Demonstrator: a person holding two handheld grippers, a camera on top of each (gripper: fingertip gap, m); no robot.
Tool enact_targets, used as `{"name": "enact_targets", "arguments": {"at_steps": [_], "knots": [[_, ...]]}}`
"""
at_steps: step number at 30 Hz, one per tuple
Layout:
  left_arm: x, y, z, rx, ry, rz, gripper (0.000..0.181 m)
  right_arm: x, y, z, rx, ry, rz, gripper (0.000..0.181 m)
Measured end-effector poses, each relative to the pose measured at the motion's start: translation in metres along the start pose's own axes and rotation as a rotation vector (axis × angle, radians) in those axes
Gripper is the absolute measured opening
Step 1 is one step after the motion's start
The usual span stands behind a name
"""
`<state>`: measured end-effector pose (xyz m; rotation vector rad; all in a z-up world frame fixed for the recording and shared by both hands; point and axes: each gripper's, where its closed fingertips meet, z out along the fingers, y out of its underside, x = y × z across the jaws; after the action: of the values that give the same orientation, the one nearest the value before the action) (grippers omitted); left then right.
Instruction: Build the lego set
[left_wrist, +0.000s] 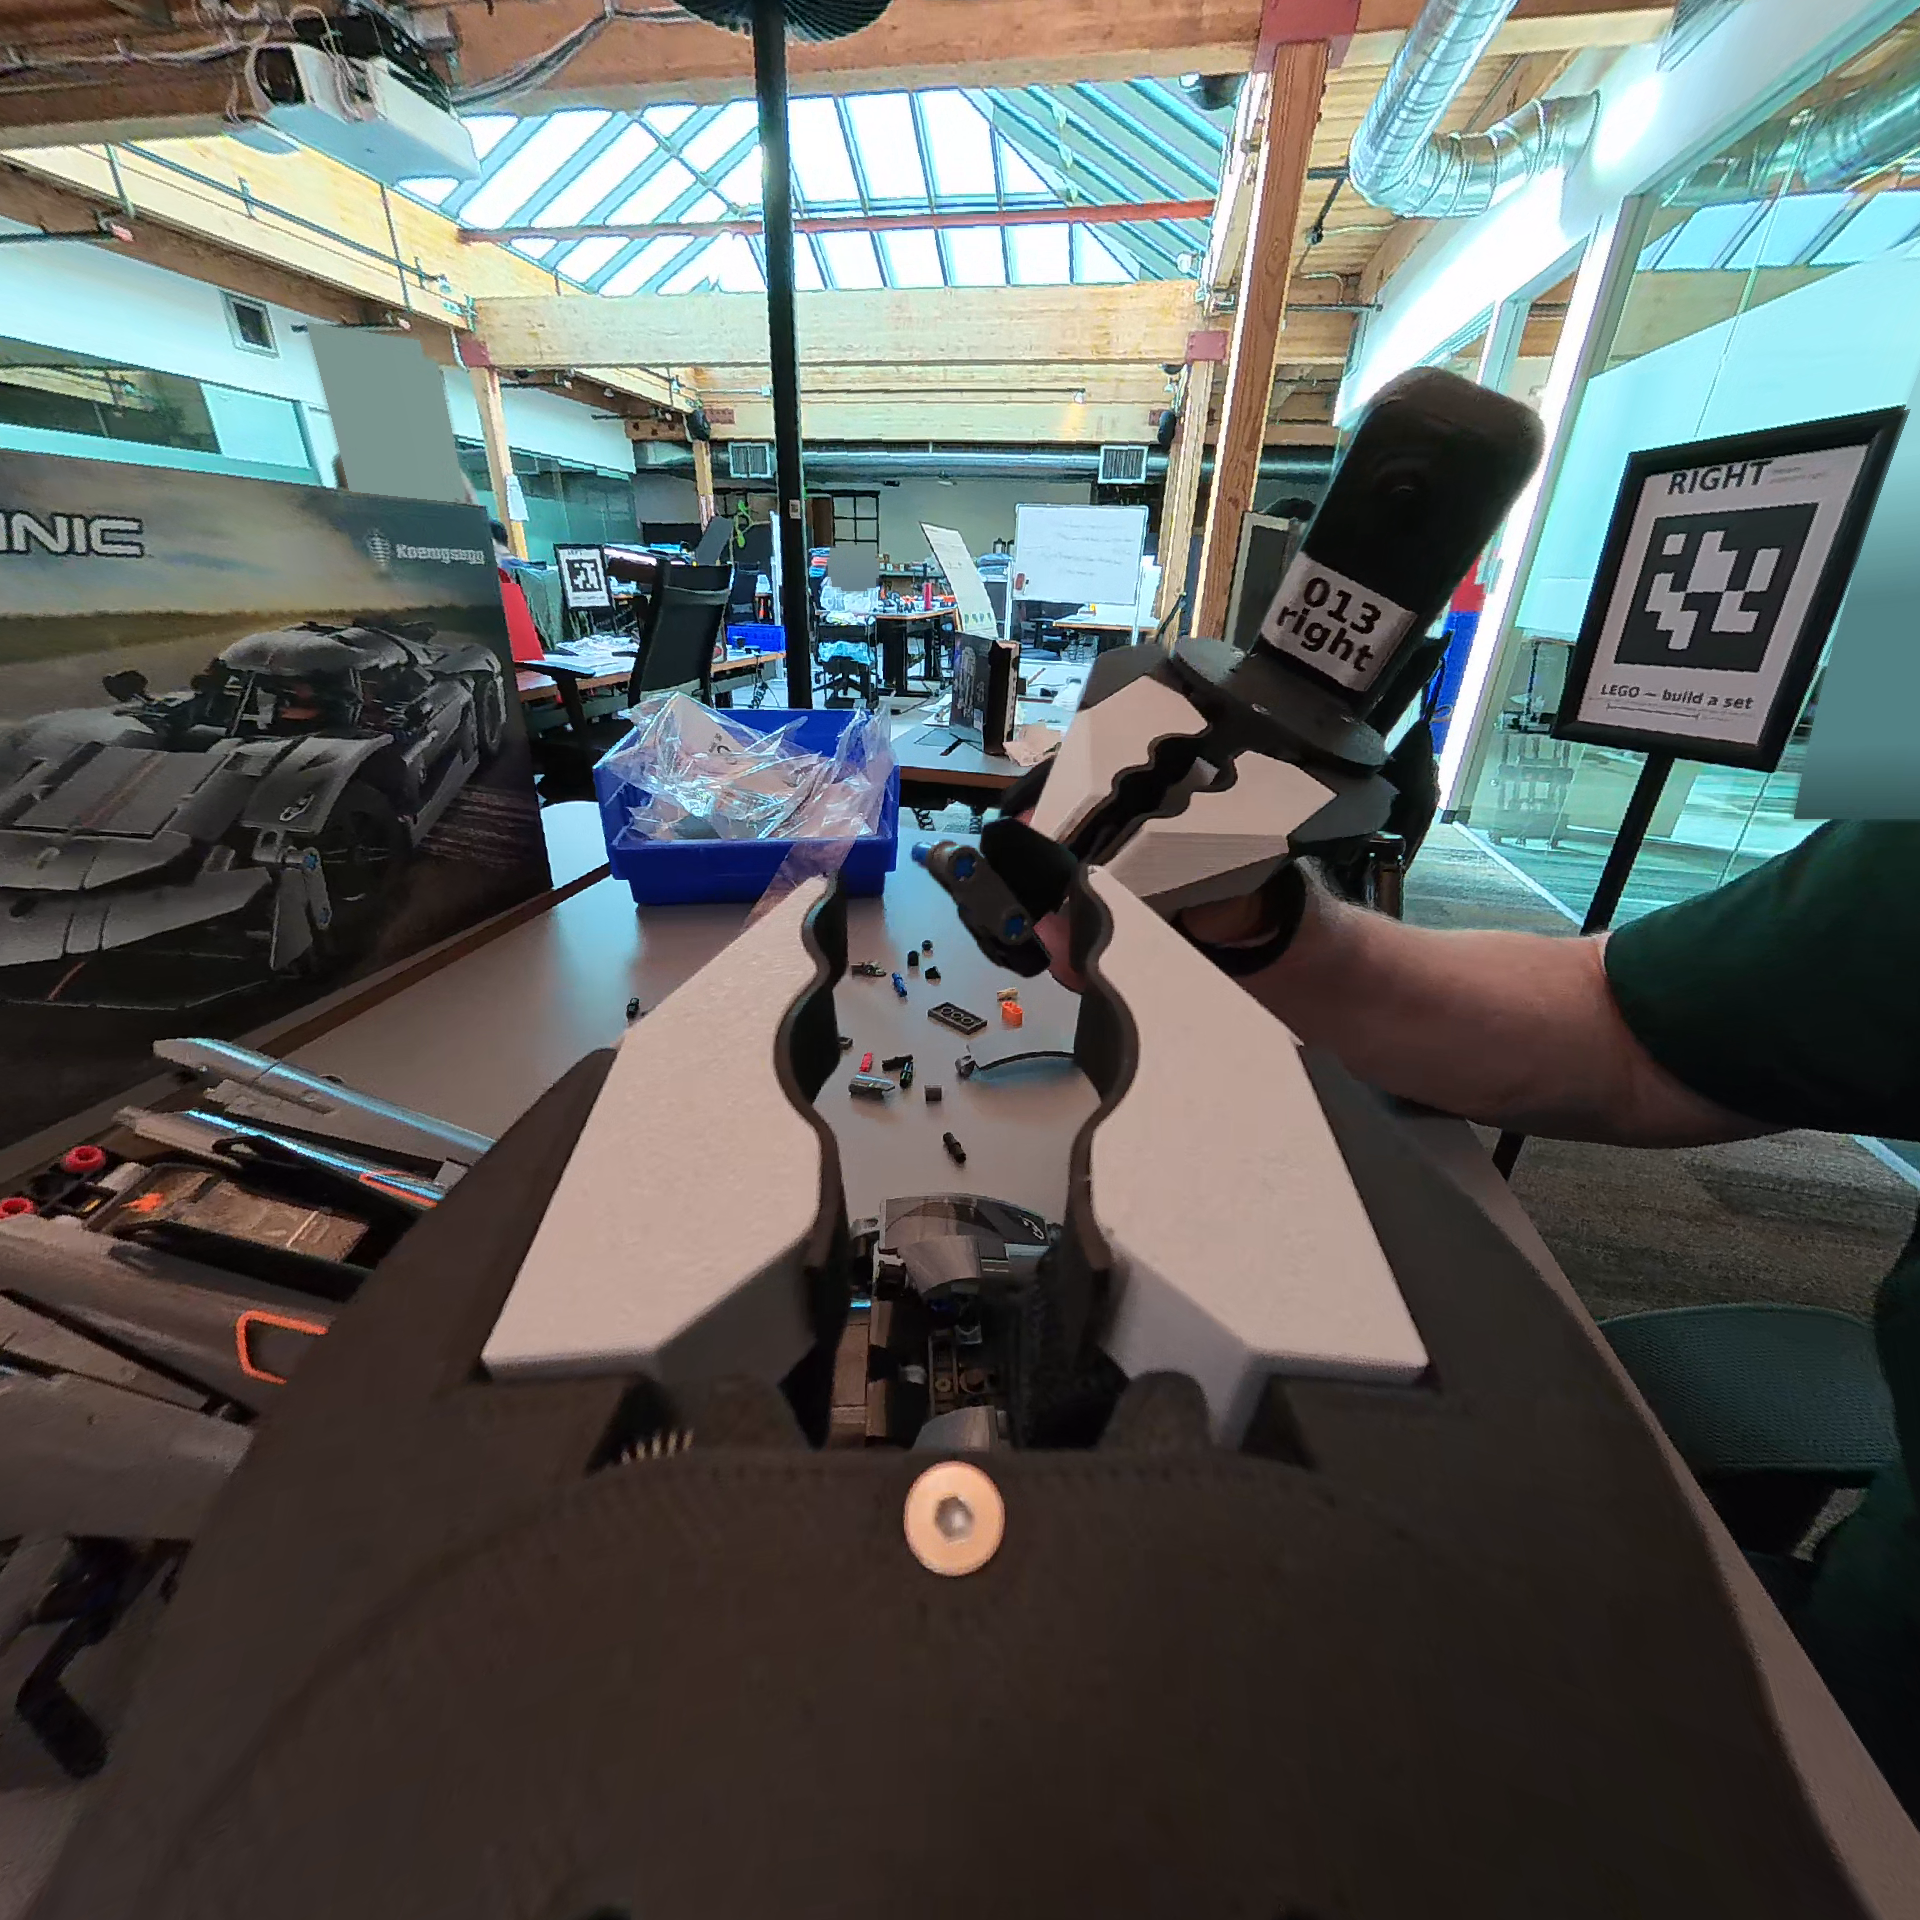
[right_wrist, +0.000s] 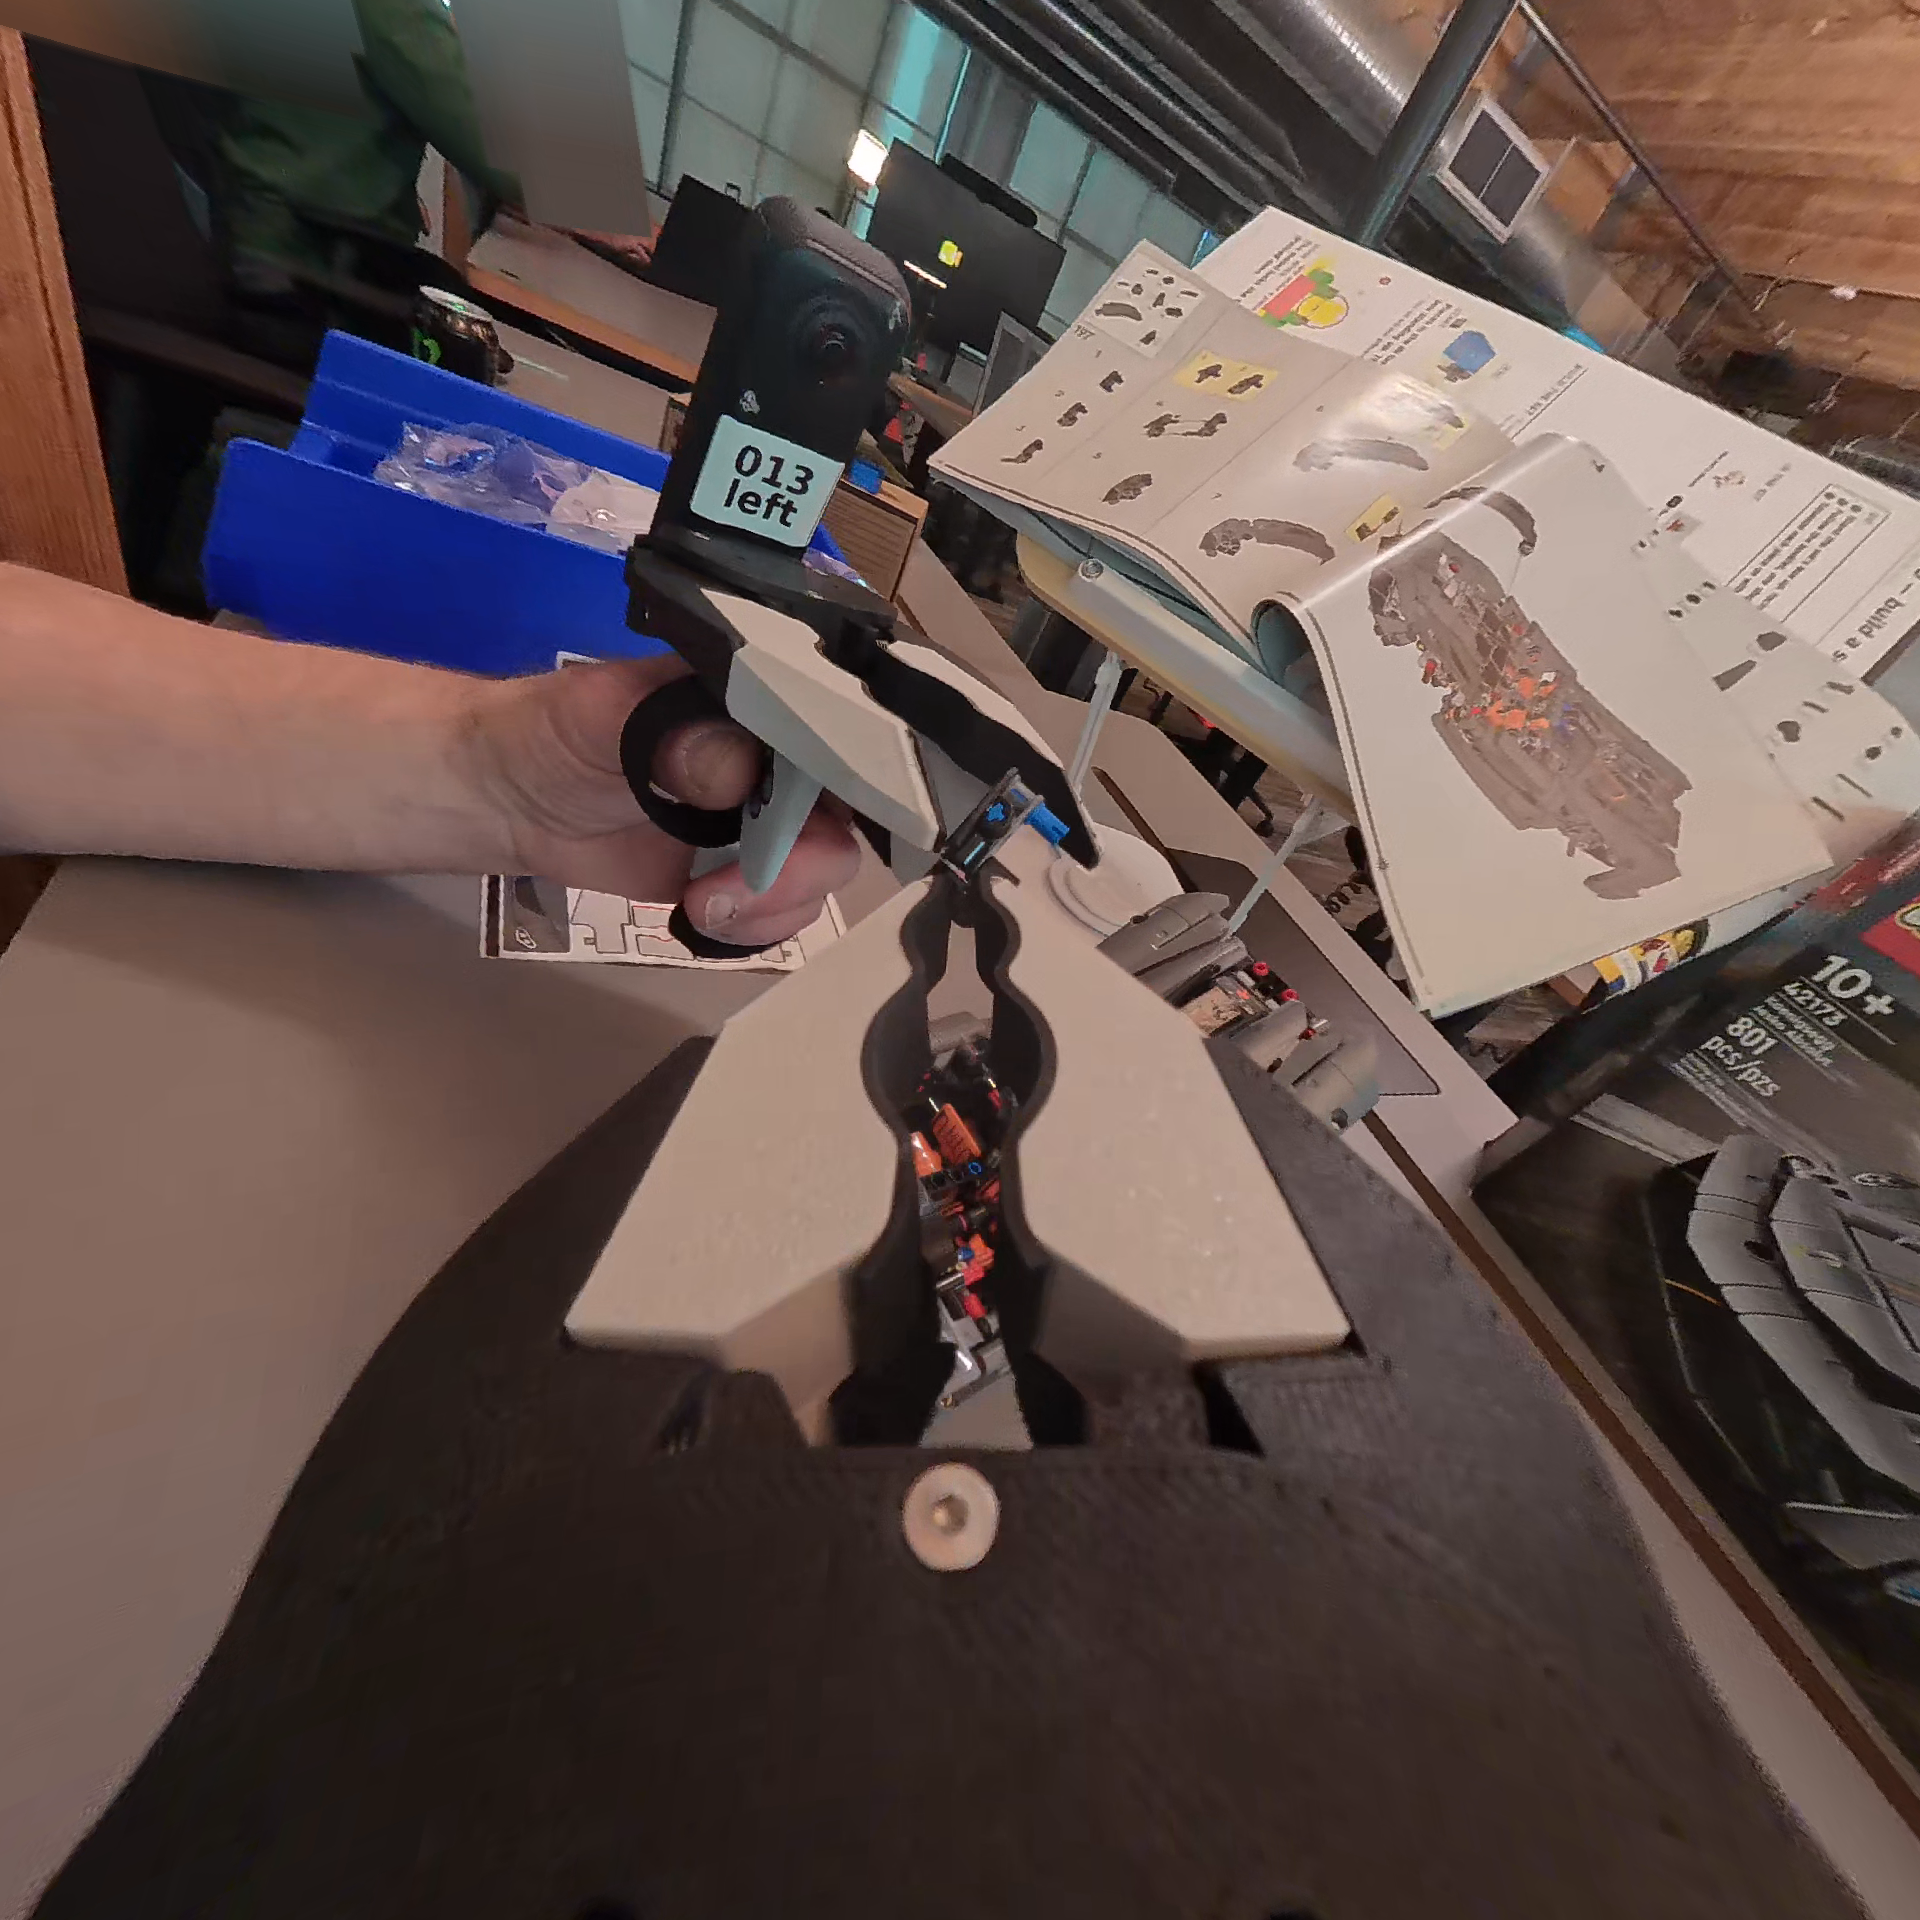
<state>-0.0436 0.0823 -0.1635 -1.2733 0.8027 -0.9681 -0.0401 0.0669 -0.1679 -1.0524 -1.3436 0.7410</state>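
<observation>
My right gripper (right_wrist: 961, 899) is shut on a short black beam with blue pins (right_wrist: 987, 826), held in the air. In the left wrist view the right gripper (left_wrist: 1039, 842) comes in from the upper right with the beam (left_wrist: 977, 894). My left gripper (left_wrist: 956, 904) is open, and the beam sits between its tips, close to the right finger. In the right wrist view the left gripper (right_wrist: 1023, 805) meets the beam from the far side. The grey, partly built car model (left_wrist: 208, 1247) lies below on the table (left_wrist: 582, 987), and also shows between my right fingers (right_wrist: 956, 1143).
Several small loose pieces (left_wrist: 914, 1039) lie on the table ahead. A blue bin of plastic bags (left_wrist: 748, 852) stands behind them. The set's box (left_wrist: 239, 727) is at the left. An open instruction booklet (right_wrist: 1455, 623) rests on a stand. A sticker sheet (right_wrist: 582, 925) lies flat. Only a small space, under 4 cm, lies between the two pairs of fingers.
</observation>
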Motion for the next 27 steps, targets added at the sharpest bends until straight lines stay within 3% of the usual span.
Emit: {"name": "enact_targets", "arguments": {"at_steps": [9,27], "knots": [[-0.0019,0.0000,-0.0012,0.015,0.017,-0.047,0.039,-0.0005,0.0083,0.0048,-0.139,0.158,-0.316,0.003],[0.0037,0.0048,0.0015,0.001,0.070,-0.083,0.036,0.0008,0.0074,0.0052,-0.282,0.342,-0.708,0.002]]}}
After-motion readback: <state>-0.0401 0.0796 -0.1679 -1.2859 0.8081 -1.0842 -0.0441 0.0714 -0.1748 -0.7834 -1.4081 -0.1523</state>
